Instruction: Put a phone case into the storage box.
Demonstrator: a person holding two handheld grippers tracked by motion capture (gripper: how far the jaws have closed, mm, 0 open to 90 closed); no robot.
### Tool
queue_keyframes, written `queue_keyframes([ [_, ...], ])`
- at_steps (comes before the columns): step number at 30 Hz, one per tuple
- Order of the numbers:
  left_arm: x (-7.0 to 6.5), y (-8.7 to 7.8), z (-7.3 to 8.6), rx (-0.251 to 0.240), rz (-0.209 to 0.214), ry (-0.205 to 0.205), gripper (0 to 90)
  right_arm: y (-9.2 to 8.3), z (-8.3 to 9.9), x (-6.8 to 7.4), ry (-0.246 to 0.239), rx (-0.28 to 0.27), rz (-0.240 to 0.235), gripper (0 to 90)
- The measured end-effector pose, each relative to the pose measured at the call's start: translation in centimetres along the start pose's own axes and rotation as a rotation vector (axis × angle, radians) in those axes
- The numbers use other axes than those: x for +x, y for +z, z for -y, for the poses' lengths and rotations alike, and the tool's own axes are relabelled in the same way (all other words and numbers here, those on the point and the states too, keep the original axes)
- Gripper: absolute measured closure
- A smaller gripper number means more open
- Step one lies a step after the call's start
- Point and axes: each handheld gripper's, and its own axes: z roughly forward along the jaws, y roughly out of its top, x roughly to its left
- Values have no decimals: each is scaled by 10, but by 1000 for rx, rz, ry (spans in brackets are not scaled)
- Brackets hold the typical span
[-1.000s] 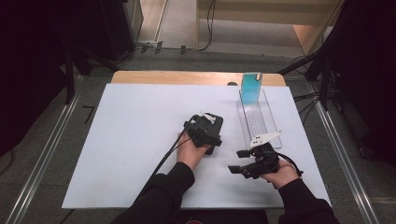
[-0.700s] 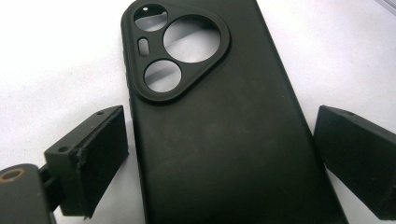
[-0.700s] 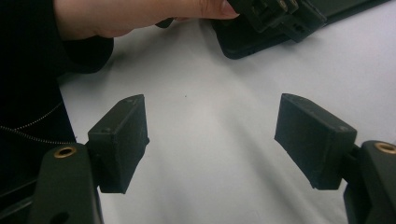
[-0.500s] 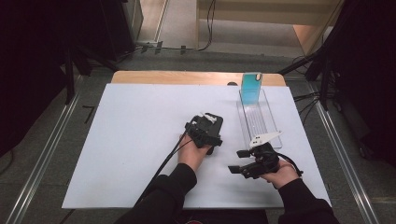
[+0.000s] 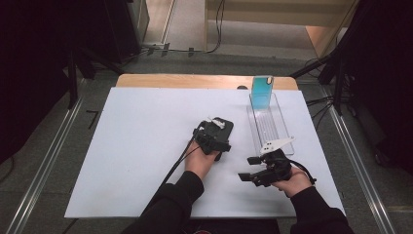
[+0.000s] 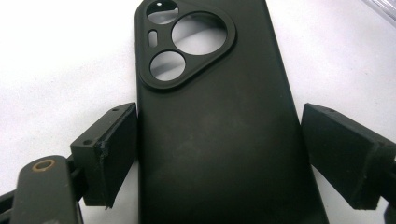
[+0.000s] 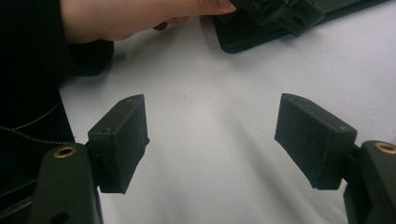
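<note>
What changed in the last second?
Left gripper: its fingers have just been closing around the black phone case. The left one is at the case's edge; the right one stands clear, so no grip yet. Unchanged: the right gripper is open over the white mat, both hands are in place, and the clear tray and blue phone are as before.

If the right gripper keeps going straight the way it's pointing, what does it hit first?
Probably the person's left hand, just ahead of the black phone case. Between the right gripper and those lies bare white table cover; the exact line is hard to judge.
</note>
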Motion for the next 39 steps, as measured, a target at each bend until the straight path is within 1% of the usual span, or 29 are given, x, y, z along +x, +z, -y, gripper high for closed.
queue_keyframes([
  [5, 2, -1, -1, 2, 15, -11, 150, 0, 0, 0, 1, -1, 0, 235],
  [8, 3, -1, -1, 1, 14, -13, 153, 0, 0, 0, 0, -1, 1, 235],
  [11, 5, -2, -2, 3, 25, -24, 156, 0, 0, 0, -1, -1, 1, 235],
  [16, 8, -3, -2, 6, 37, -20, 162, 0, 0, -1, -3, -1, 0, 235],
  [17, 7, -4, -2, 3, 35, -16, 162, 0, 0, -1, -3, -2, 0, 235],
  [21, 9, -7, -3, 1, 49, -5, 162, 0, 0, -1, -5, 0, -1, 235],
  [29, 16, -15, -7, -20, 81, -20, 162, 0, 0, -1, -4, -1, -3, 235],
  [31, 19, -18, -8, -25, 99, -23, 162, 0, 0, -1, -3, -1, -3, 235],
  [34, 22, -22, -9, -32, 145, -47, 162, 0, 0, -1, -8, -6, -5, 235],
  [35, 23, -24, -10, -39, 151, -51, 162, 0, 0, -1, -9, -8, -7, 235],
  [39, 25, -32, -12, -51, 162, -27, 162, 0, 0, 0, -12, -11, -5, 235],
])
